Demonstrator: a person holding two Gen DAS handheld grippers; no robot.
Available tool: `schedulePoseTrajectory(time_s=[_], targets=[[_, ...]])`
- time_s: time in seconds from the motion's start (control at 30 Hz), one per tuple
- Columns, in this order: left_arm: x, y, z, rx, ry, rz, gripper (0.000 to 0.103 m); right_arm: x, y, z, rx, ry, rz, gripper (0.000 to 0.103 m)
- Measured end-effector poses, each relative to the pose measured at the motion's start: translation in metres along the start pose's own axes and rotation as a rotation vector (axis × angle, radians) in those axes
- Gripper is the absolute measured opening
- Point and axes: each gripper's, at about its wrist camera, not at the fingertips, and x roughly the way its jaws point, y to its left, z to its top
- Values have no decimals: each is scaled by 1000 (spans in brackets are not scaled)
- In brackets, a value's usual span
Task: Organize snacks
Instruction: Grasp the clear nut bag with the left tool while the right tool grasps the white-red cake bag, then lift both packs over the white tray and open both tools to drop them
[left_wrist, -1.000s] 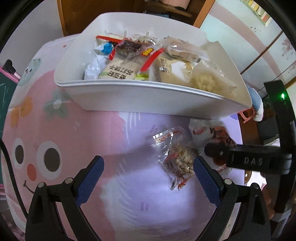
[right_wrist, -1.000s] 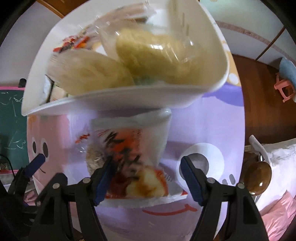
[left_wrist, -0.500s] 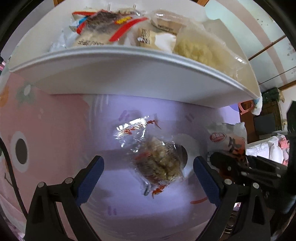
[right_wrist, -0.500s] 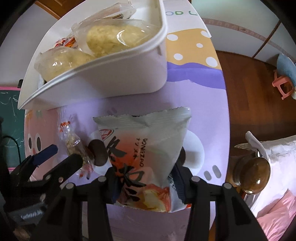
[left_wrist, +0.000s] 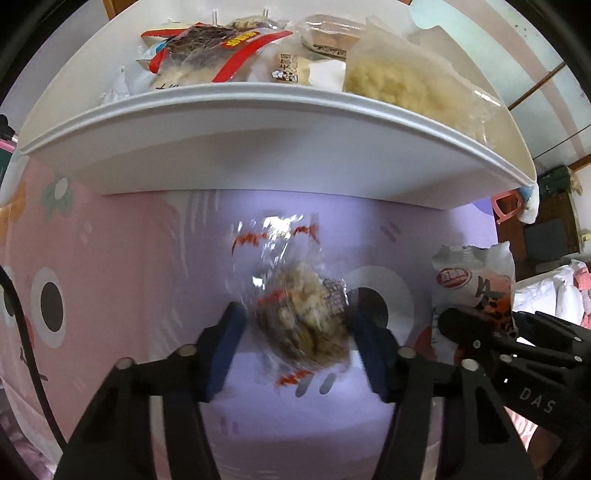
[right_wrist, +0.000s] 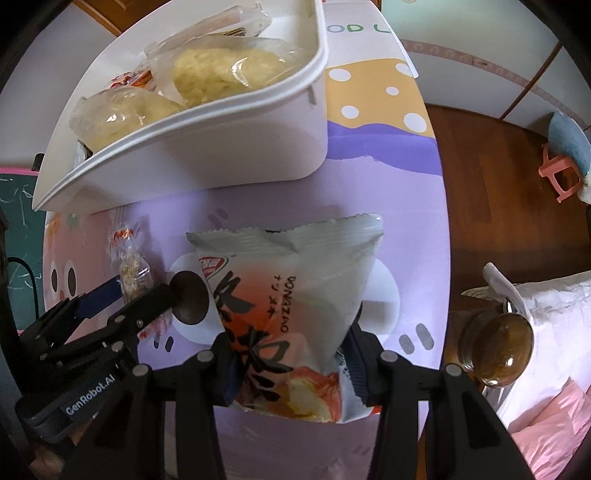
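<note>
Left claw (left_wrist: 297, 334) just closed around clear snack packet (left_wrist: 301, 325), right claw (right_wrist: 290, 363) pinching white bag (right_wrist: 291, 295).

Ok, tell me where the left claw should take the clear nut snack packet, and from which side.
Grip the clear packet across its bulging filled middle, from straight above: it lies flat on the mat, crinkly sealed ends thin and slippery.

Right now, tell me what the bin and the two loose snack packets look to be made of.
Bin: white plastic, smooth moulded rim, slight sheen. Small packet: clear, crinkly glossy film, probably plastic; crumbly snack shows through. Large packet: opaque printed film, crimped top seal, likely plastic.
</note>
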Motion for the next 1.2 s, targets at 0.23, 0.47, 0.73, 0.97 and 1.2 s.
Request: schedulePoseTrajectory(time_s=[0.23,0.47,0.73,0.97,1.2], targets=[[-10,-6,-16,61,-23,51,48,2,6,-1,-19,10,0,45],[-28,15,-35,17,-18,49,48,2,25,-14,-54,13,15,45],[-89,41,-50,-11,-97,30,48,-23,54,-32,-86,-27,51,45],[-167,53,-48,40,-249,31,48,-88,88,-34,-158,-143,72,45],[-246,56,-28,61,-394,26,48,-175,111,-17,-249,-326,47,45]])
